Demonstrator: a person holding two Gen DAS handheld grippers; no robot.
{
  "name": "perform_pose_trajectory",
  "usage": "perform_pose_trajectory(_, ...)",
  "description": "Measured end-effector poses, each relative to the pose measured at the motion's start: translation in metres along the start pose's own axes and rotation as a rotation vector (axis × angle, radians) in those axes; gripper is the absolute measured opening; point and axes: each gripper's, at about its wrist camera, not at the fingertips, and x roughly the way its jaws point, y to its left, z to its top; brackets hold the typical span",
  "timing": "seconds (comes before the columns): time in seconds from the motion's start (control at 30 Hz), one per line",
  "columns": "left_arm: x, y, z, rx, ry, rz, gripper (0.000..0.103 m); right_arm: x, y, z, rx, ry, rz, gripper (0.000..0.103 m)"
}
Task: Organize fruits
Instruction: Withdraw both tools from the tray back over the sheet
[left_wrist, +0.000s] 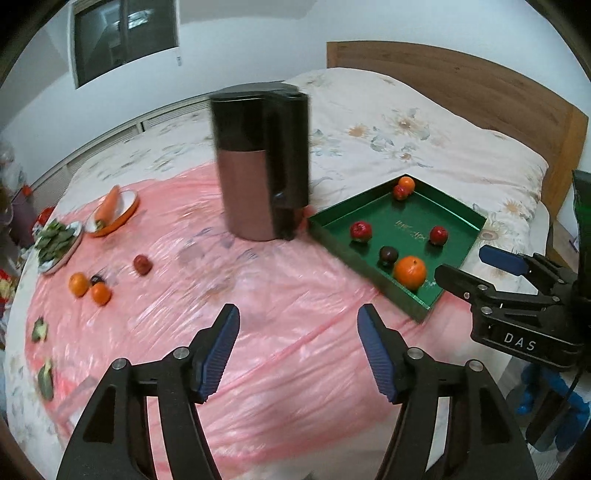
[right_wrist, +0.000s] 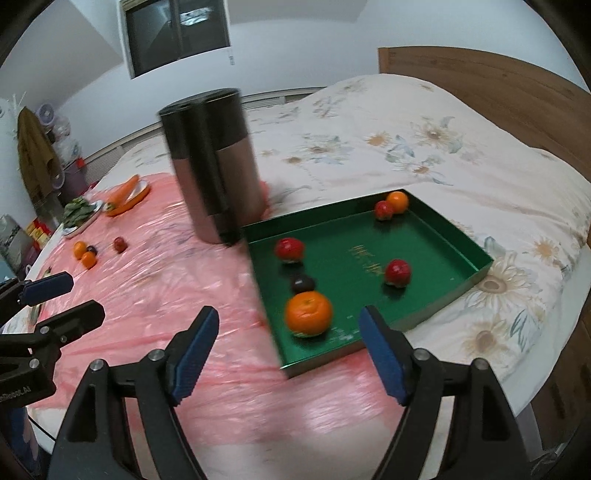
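A green tray (left_wrist: 460, 206) (right_wrist: 458, 236) lies on the pink plastic sheet and holds several fruits: a large orange (left_wrist: 410, 272) (right_wrist: 308, 314), a dark plum (left_wrist: 388, 254) (right_wrist: 303, 283), red fruits (left_wrist: 361, 231) (right_wrist: 397, 272) and a small orange (left_wrist: 406, 182) (right_wrist: 397, 201) in the far corner. Loose on the sheet at the left lie two oranges (left_wrist: 79, 284) (right_wrist: 88, 259), a dark fruit (left_wrist: 96, 279) and a red fruit (left_wrist: 142, 264) (right_wrist: 119, 244). My left gripper (left_wrist: 297, 350) is open and empty above the sheet. My right gripper (right_wrist: 288, 350) is open and empty at the tray's near edge.
A tall black and copper canister (left_wrist: 262, 162) (right_wrist: 214, 166) stands left of the tray. A carrot on an orange plate (left_wrist: 112, 212) and a plate of greens (left_wrist: 57, 240) sit far left. Green scraps (left_wrist: 38, 330) lie near the sheet's left edge. A wooden headboard (left_wrist: 480, 92) stands behind.
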Motion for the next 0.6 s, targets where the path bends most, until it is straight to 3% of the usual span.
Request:
perform_pose_trajectory(0.37,-0.04,0.049,-0.033,-0.074,-0.04,0.061,0.075,-0.019,0.059,-0.012,-0.072,-0.013,0.033,0.103)
perform_pose_trajectory(0.6,-0.062,0.074,-0.05,-0.098,-0.063,0.098,0.076,-0.025,0.09,-0.019,-0.116,-0.009,0.064,0.103)
